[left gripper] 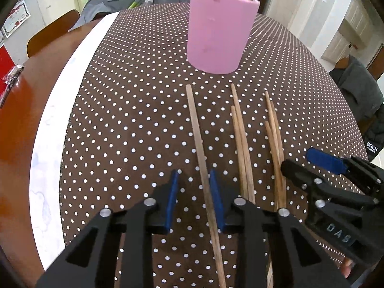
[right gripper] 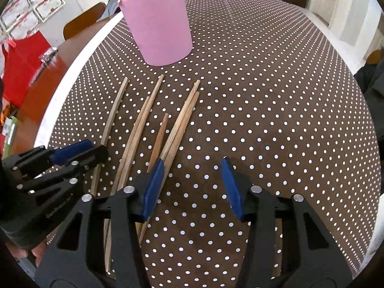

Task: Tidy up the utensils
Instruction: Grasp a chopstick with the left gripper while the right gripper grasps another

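Brown polka-dot tablecloth (left gripper: 134, 110) on wooden table (left gripper: 26, 100), white walls, chair (left gripper: 51, 32) behind. Pink holder (left gripper: 219, 31) upright with chopsticks inside; loose chopsticks (right gripper: 141, 124) lie near it. Left gripper (left gripper: 195, 199) straddles single chopstick (left gripper: 200, 148), pads not clamped; right gripper (right gripper: 193, 187) released, empty

A wooden chair (left gripper: 51, 32), grey jacket (left gripper: 115, 4) and red bag (right gripper: 20, 64) flank the table.
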Available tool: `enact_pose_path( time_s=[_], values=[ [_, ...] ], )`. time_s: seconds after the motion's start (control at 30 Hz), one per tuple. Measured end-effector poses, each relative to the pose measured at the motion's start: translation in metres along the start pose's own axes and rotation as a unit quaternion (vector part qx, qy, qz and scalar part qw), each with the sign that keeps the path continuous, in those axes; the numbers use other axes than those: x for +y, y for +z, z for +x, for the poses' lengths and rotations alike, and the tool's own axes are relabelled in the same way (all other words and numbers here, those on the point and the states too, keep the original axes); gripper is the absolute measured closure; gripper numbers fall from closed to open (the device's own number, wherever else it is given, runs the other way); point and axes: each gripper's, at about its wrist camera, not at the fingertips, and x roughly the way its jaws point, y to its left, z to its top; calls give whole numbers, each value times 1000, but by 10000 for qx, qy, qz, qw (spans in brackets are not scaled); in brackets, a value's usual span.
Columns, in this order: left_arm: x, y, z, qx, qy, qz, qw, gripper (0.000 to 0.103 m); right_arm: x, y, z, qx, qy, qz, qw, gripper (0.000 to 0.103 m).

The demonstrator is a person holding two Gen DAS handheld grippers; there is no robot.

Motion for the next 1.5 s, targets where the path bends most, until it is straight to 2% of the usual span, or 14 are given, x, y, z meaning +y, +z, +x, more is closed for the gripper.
enact_pose_path(
  time_s=[0.33, 0.5, 0.6, 0.7, 0.77, 0.87, 0.9, 0.97, 1.17, 1.37, 1.5],
  values=[
    [0, 5, 2, 77, -110, -91, 9999, 76, 42, 8, 14, 65, -181, -228, 9996, 55],
    [0, 19, 7, 177, -109, -107, 9997, 76, 47, 23, 20, 295, -124, -339, 9989, 65],
    [-2, 25, 10, 165, -36, -91, 9998, 76, 39, 36, 27, 461, -13, -273, 9986, 67],
    [-2, 29, 12, 116, 108, -158, 9997, 87, 46, 41, 34, 483, -164, -391, 9979, 69],
    [0, 32, 13, 102, 122, -245, 9996, 95, 59, 45, 40, 451, -447, -568, 9964, 71],
    [3, 34, 14, 76, 44, -363, 9993, 96, 71, 51, 47, 426, -604, -681, 9949, 74],
    [3, 33, 14, 45, 21, -370, 9993, 96, 72, 52, 48, 419, -596, -696, 9949, 79],
    [5, 30, 13, -2, -90, -403, 9991, 97, 69, 55, 48, 344, -594, -653, 9955, 91],
    [14, 21, 3, -158, -438, -594, 9971, 97, 39, 50, 39, 6, -70, -254, 9997, 97],
    [1, 9, -32, -691, -538, -451, 9951, 97, 14, 46, 16, -674, 269, -18, 9974, 97],
    [-9, 4, -60, -1102, -695, -362, 9908, 97, 5, 44, -5, -1059, 479, 65, 9932, 97]
  ],
)
